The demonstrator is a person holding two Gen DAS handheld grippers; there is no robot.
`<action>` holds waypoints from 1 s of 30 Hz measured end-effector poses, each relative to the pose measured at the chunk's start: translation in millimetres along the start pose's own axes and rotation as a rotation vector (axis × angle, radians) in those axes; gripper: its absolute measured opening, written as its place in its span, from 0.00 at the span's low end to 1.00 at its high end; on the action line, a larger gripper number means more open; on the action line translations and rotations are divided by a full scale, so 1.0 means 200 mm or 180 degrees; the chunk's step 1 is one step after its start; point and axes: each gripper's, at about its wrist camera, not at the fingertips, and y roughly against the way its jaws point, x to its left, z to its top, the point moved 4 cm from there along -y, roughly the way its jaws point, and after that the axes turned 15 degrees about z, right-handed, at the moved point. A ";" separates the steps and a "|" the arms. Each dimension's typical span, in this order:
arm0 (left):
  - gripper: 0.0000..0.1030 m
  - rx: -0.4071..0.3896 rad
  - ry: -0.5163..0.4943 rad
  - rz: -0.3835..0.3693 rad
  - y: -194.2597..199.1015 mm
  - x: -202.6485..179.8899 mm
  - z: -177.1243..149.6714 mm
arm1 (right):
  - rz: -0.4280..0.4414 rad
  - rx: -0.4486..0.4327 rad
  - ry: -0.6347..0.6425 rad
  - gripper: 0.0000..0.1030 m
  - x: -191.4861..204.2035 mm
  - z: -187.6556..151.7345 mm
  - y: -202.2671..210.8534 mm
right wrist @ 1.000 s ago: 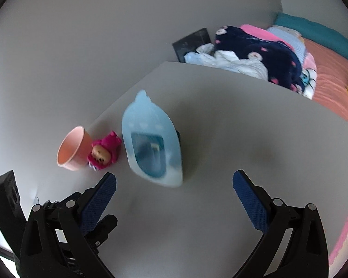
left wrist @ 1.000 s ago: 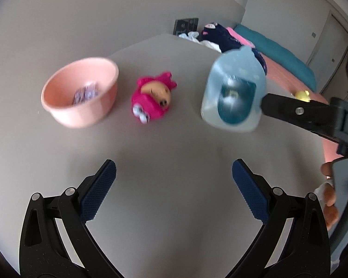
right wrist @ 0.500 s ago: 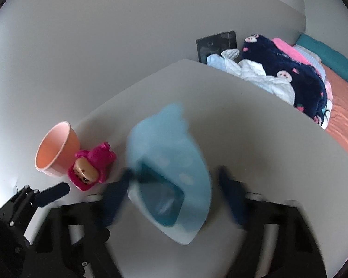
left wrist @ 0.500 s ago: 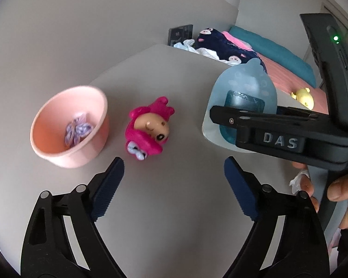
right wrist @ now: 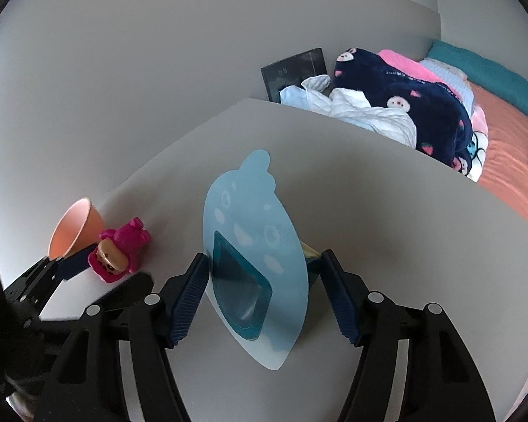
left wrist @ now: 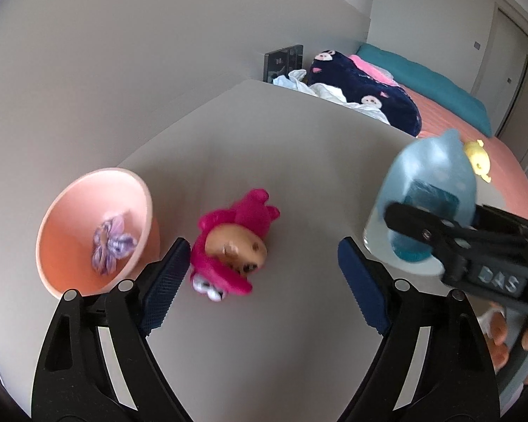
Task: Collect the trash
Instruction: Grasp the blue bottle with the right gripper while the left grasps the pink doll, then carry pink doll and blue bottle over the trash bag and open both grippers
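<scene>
Grey bench (left wrist: 264, 334) is being shared by a pink bowl (left wrist: 88, 232), a pink doll (left wrist: 232, 249) and a blue pouch (right wrist: 253, 263). Left gripper (left wrist: 260, 281) jaws are being held open beside the doll; right gripper (right wrist: 264, 292) jaws are being closed around the upright pouch.

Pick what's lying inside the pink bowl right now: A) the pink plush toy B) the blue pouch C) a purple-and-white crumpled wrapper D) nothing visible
C. In the left wrist view a small purple-and-white crumpled wrapper lies inside the pink bowl, while the pink plush toy lies on the table beside the bowl and the blue pouch stands further right.
</scene>
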 end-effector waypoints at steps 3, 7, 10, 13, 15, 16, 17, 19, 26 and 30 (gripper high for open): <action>0.44 0.0041 0.0021 0.0021 -0.04 0.01 0.01 | -0.0005 0.0002 0.0034 0.63 0.00 0.01 0.01; 0.41 0.0122 0.0093 -0.0020 -0.09 0.02 0.01 | 0.0006 0.0024 0.0052 0.63 0.00 -0.01 0.03; 0.41 0.0114 0.0040 0.0051 -0.07 0.00 -0.01 | 0.0024 0.0006 0.0016 0.63 -0.01 -0.02 0.06; 0.41 0.0152 0.0061 -0.0022 -0.02 -0.01 -0.05 | 0.0049 -0.0018 -0.0023 0.62 -0.02 -0.04 0.11; 0.41 0.0145 0.0102 -0.0051 0.04 -0.02 -0.09 | 0.0072 -0.0052 -0.0042 0.62 -0.01 -0.06 0.16; 0.41 0.0143 0.0116 -0.0071 0.07 -0.03 -0.10 | 0.0087 -0.0069 -0.0054 0.62 -0.01 -0.07 0.19; 0.41 0.0137 0.0127 -0.0090 0.11 -0.04 -0.12 | 0.0092 -0.0080 -0.0062 0.62 0.00 -0.08 0.22; 0.41 0.0103 0.0123 -0.0114 0.20 -0.06 -0.16 | 0.0113 -0.0125 -0.0094 0.62 0.01 -0.12 0.30; 0.41 0.0016 0.0059 -0.0191 0.47 -0.12 -0.31 | 0.0120 -0.0227 -0.0168 0.62 0.01 -0.30 0.58; 0.41 -0.0036 -0.0059 -0.0251 0.62 -0.23 -0.40 | 0.0092 -0.0328 -0.0240 0.62 -0.03 -0.41 0.76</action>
